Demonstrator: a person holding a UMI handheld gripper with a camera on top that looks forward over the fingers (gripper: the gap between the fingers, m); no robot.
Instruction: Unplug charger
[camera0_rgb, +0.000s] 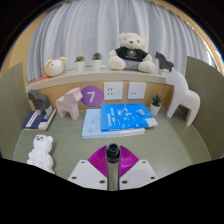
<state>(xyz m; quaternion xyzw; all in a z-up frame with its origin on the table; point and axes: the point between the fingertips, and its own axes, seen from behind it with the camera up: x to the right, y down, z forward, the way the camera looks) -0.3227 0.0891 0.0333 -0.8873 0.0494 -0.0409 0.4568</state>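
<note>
Behind everything hangs a pale curtain (100, 25), and below it lies a greenish table (150, 140) with a low wall (120, 88) at its back.

At 6 o'clock the gripper (113, 172) shows its two fingers, whose magenta pads (100, 158) are almost together. Between the tips sits a small dark round object (113, 151); I cannot tell whether it is the charger, or whether both fingers really press on it.

Just ahead, toward 12 o'clock, lies a blue sheet (118, 122) with white items on it. At 9 o'clock from the fingers stands a small white figure (41, 152). Farther, at 11 o'clock, are a pink toy animal (69, 102) and a purple number tile (91, 97). Wall sockets (125, 91) are on the low wall at 12 o'clock, with a small potted plant (155, 102) beside them. At 2 o'clock stands a white wooden horse (183, 97). On top of the wall sits a teddy bear (131, 53).
</note>
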